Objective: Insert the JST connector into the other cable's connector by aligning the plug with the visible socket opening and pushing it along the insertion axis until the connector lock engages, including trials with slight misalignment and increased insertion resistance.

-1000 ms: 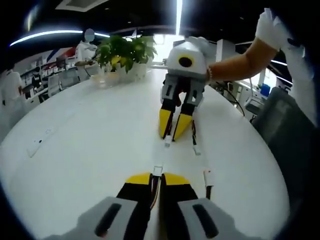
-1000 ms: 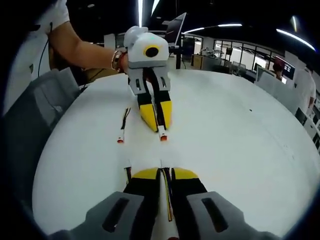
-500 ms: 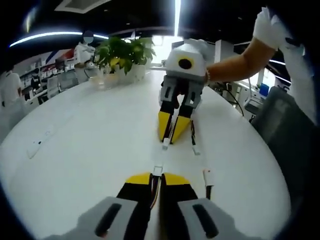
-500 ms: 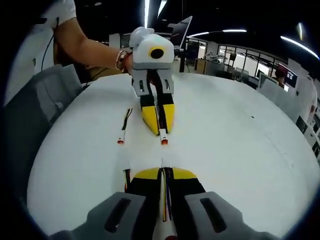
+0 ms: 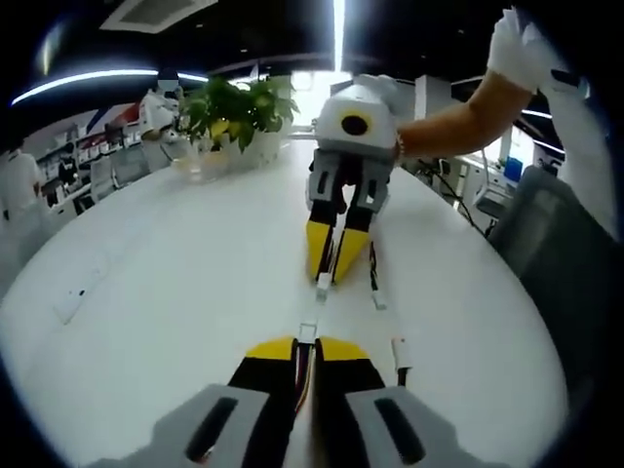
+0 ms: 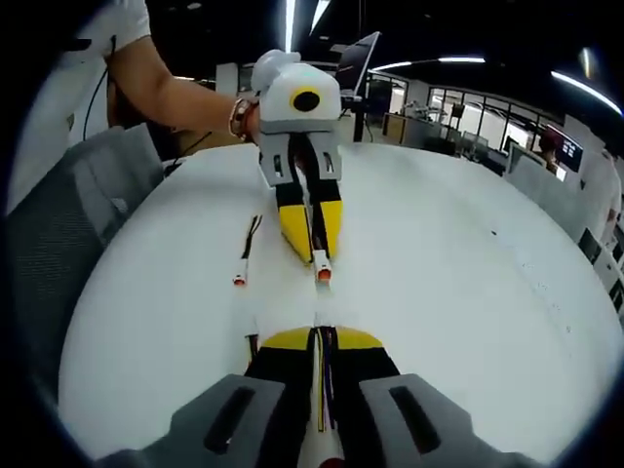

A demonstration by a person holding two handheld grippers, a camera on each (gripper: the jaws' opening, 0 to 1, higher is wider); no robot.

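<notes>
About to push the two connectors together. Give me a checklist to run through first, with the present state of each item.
1. Left gripper shut on its cable, connector sticking out past the tips: ok.
2. Right gripper shut on its cable, connector sticking out past the tips: ok.
3. Connectors facing each other, roughly on one line: ok in both views; fine alignment cannot tell.
4. Gap between the connectors: open, not yet touching: ok.
5. Plug and socket turned the matching way: cannot tell, too small.
6. Path clear: spare cable ends lie on the table beside the line, not across it: ok.
</notes>
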